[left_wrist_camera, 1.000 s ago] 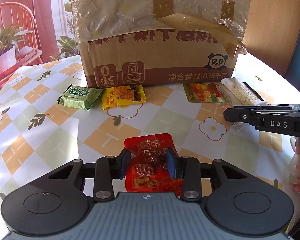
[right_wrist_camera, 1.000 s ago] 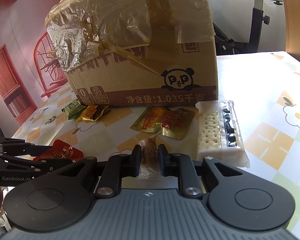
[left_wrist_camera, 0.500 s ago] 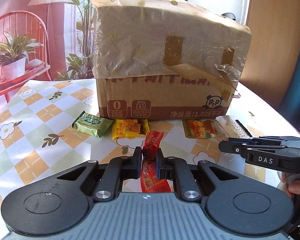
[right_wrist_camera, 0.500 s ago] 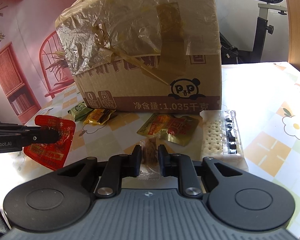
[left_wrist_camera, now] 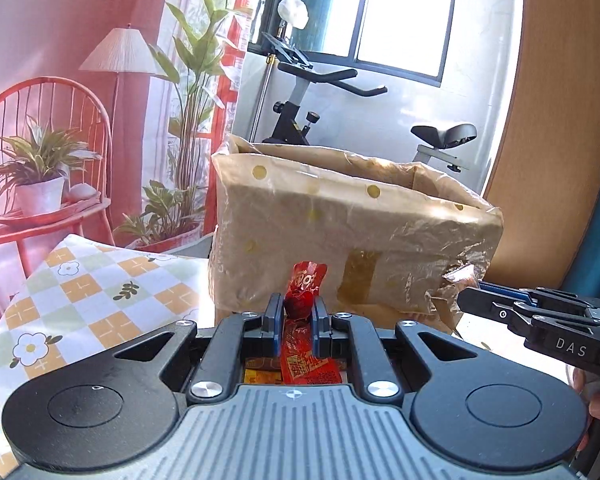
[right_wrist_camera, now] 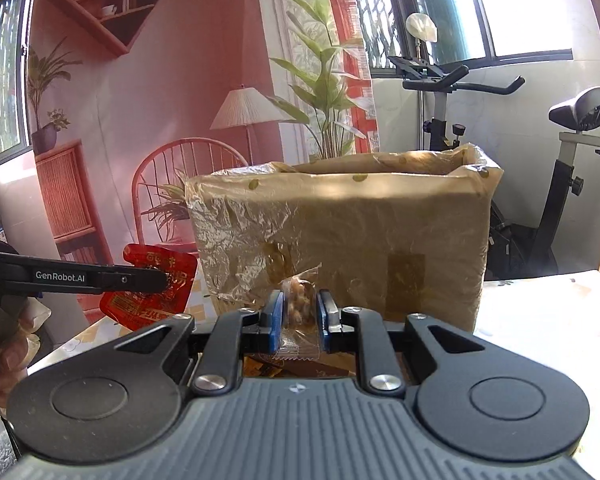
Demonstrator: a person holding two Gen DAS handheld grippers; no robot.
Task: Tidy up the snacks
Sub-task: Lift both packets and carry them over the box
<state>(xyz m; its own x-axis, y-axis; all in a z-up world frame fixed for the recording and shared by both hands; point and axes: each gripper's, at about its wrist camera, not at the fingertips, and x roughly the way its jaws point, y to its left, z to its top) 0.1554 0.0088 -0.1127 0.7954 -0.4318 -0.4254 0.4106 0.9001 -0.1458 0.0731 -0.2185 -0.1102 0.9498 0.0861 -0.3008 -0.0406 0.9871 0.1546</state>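
Observation:
My left gripper (left_wrist_camera: 296, 309) is shut on a red snack packet (left_wrist_camera: 305, 280) and holds it in the air in front of the cardboard box (left_wrist_camera: 352, 236). The packet also shows in the right wrist view (right_wrist_camera: 152, 288), pinched by the left gripper (right_wrist_camera: 162, 280). My right gripper (right_wrist_camera: 300, 312) is shut on a small clear packet of brown snacks (right_wrist_camera: 298, 300), raised before the same box (right_wrist_camera: 340, 240). The right gripper also shows in the left wrist view (left_wrist_camera: 466, 302). The box is open at the top and wrapped in crinkled plastic film.
The checked flower tablecloth (left_wrist_camera: 92, 292) covers the table. An orange packet (left_wrist_camera: 260, 374) shows below my left fingers. Behind the box stand an exercise bike (right_wrist_camera: 500, 120), plants, a lamp and a red chair (left_wrist_camera: 40, 152).
Both grippers have risen with their packets from table level to roughly the height of the box's upper half. The snacks lying on the table have dropped out of view.

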